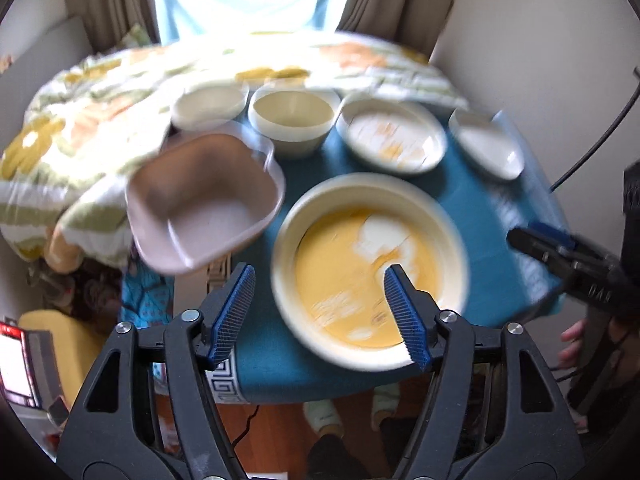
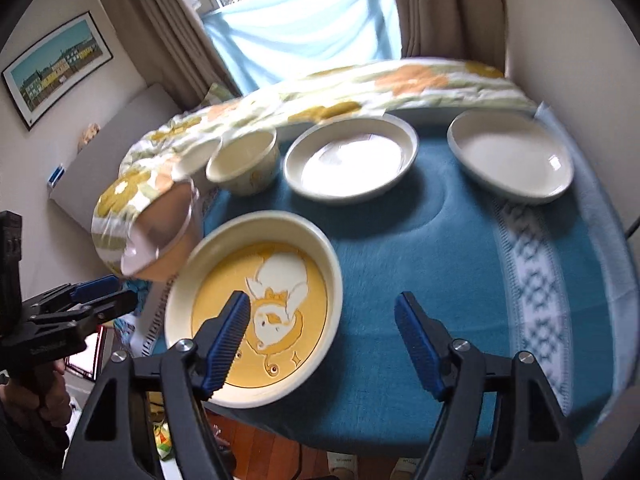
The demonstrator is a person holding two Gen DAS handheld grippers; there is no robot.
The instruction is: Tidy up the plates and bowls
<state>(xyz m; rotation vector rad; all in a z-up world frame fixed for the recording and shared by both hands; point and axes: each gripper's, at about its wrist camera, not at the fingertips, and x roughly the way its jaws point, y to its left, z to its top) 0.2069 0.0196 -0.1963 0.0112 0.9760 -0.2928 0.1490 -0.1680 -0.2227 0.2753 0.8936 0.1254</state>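
Note:
A yellow cat-pattern plate (image 1: 370,270) (image 2: 256,312) lies at the near left of the blue cloth. A pink square bowl (image 1: 204,204) (image 2: 160,240) is tilted at the table's left edge, blurred. Behind stand a small cream bowl (image 1: 210,106) (image 2: 196,158), a cream cup-bowl (image 1: 292,120) (image 2: 244,166), a cream plate (image 1: 394,138) (image 2: 350,158) and a white plate (image 1: 488,146) (image 2: 510,156). My left gripper (image 1: 318,308) is open and empty, above the near edge by the yellow plate; it shows in the right wrist view (image 2: 102,294). My right gripper (image 2: 324,340) (image 1: 538,240) is open and empty.
The table wears a blue cloth (image 2: 420,260) with a white patterned band (image 2: 532,272) on the right. A floral blanket (image 1: 92,120) (image 2: 320,92) lies behind and left of the dishes. A window and curtains are beyond. The wood floor (image 1: 280,420) shows below the near edge.

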